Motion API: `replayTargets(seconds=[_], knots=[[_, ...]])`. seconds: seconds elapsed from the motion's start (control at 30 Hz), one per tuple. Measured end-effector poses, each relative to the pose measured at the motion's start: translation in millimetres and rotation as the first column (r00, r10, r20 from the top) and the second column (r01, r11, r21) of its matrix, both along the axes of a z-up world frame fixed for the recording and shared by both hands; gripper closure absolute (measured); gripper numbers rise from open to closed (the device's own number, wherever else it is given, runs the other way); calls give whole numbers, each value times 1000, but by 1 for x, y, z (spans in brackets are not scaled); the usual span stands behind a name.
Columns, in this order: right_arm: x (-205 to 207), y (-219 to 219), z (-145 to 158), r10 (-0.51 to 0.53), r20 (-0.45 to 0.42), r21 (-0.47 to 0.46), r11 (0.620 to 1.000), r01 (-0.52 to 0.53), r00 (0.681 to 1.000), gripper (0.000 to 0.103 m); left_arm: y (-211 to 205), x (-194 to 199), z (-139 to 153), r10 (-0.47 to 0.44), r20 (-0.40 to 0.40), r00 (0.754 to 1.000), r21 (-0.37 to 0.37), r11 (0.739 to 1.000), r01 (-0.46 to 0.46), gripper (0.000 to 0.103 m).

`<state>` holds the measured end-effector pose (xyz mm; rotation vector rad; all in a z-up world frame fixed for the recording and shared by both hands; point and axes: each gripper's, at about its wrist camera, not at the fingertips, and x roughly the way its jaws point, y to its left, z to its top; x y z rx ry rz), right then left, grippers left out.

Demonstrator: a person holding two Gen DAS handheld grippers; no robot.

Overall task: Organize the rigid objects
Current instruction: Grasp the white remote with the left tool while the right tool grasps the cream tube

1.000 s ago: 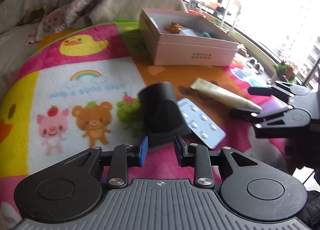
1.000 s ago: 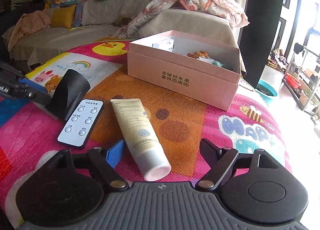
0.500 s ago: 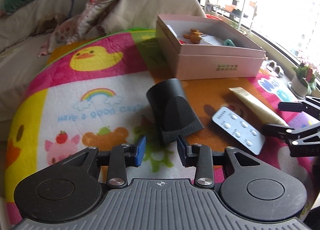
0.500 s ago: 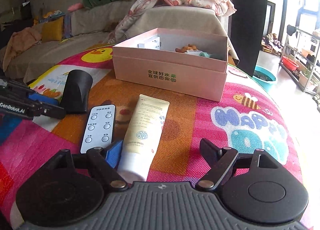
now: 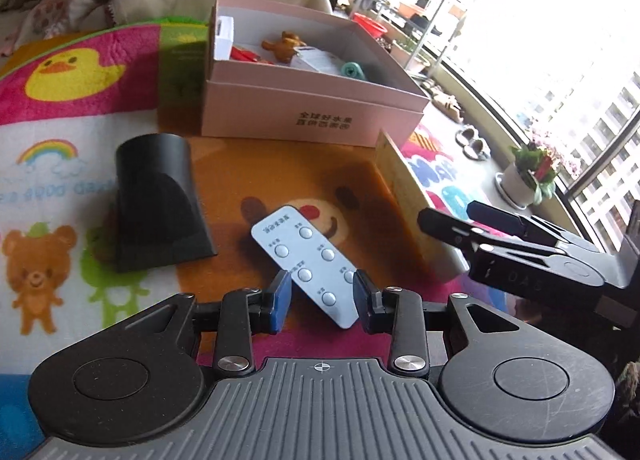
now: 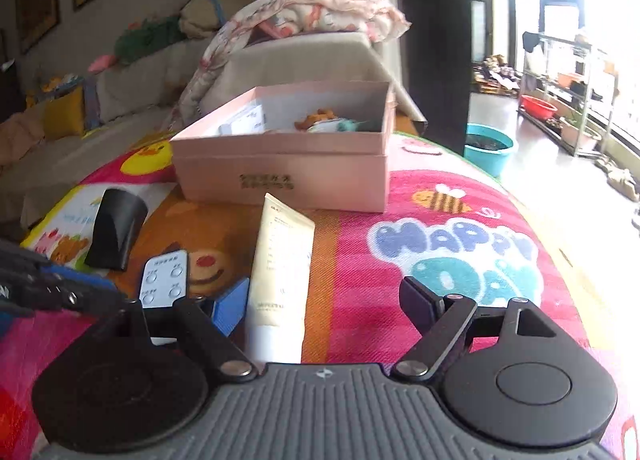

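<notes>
Reading "HAPPY" over "DAY" in fat letters on the cartoon mat (image 6: 440,252), beside a printed bee.

Showing two lines of dark Chinese characters on the front wall of the single pink box (image 5: 312,116), too blurred to make out in the right wrist view. Holding one brown bear toy (image 5: 286,46), one white carton, something red and something teal.

Lying on the mat in front of that box: one black nozzle (image 5: 156,200), one white remote (image 5: 308,260) and one cream tube (image 6: 280,260). Carrying a short row of characters at the remote's top end and six round buttons, each with a tiny caption too small to read. Bearing small print on the tube, also unreadable.

Hovering with the left gripper (image 5: 320,296) over the remote's near end, jaws standing narrowly apart with the remote between the blue pads; not possible to tell whether touching, and not visibly clamping.

Spreading wide with the right gripper (image 6: 324,300), jaws gripping nothing, the tube's cap end sitting between them, just beside the left blue pad.
</notes>
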<state>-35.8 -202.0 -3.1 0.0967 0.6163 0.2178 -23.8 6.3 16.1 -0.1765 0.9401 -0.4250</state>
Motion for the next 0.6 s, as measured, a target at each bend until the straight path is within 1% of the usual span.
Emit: replayTargets(seconds=[0.1,0.2,0.37,0.53,0.6], knots=[[3,-18,0,-71,-14,85,994,72,997,21,-18,7,0,-16,35,999,53,998,14,65],[10,-28,-4,-102,-56,126,986,108,993,21,-34,14,0,-31,63,998,110,994,24,65],[8,-29,-5,-109,-45,137,984,114,993,21,-52,27,1,-35,104,994,160,987,18,64],[8,-32,-6,-123,-43,154,980,129,991,21,-74,24,0,-104,191,976,242,969,55,61],[8,-33,-6,-136,-44,160,977,141,990,21,-78,25,-1,-116,211,971,241,969,64,61]])
